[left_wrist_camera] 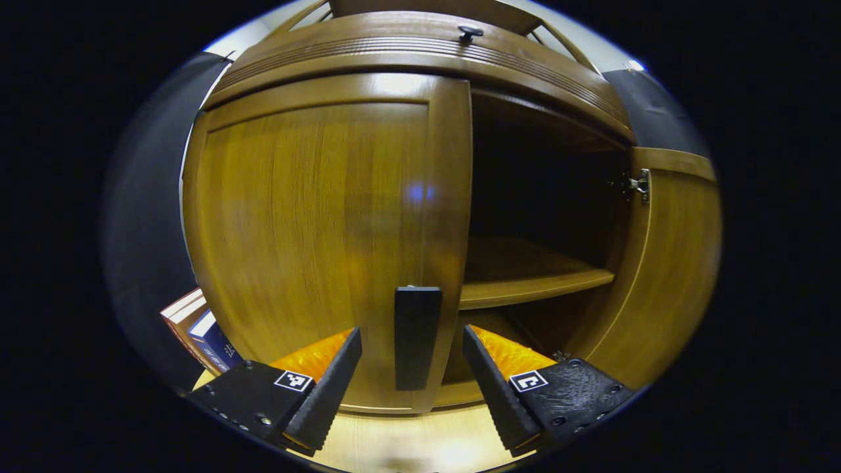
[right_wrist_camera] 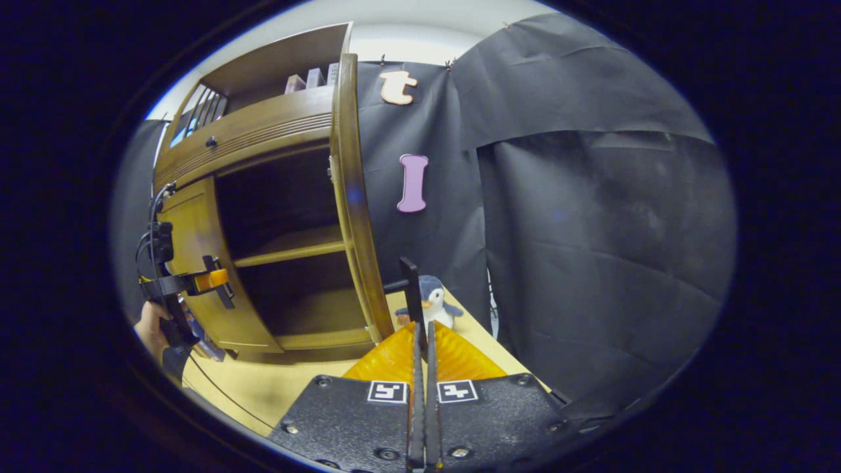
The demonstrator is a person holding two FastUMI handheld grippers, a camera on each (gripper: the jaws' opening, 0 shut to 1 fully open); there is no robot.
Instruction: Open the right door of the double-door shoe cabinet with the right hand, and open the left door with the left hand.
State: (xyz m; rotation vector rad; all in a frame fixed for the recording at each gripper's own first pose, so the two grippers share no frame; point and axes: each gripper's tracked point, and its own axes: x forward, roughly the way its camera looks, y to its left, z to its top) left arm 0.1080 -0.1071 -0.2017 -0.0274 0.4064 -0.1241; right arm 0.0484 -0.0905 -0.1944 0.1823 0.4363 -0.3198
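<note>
The wooden shoe cabinet fills the left gripper view. Its left door is closed and carries a dark bar handle at its right edge. My left gripper is open, one finger on each side of that handle without touching it. The right door stands swung out, baring the inner shelf. In the right gripper view, that door is edge-on, and my right gripper is shut on its handle. Further left, a hand holds the left gripper before the closed door.
The cabinet stands on a light wooden table. A small penguin toy sits on the table just behind the open door. Books lean at the cabinet's left side. Black cloth walls the booth on the right.
</note>
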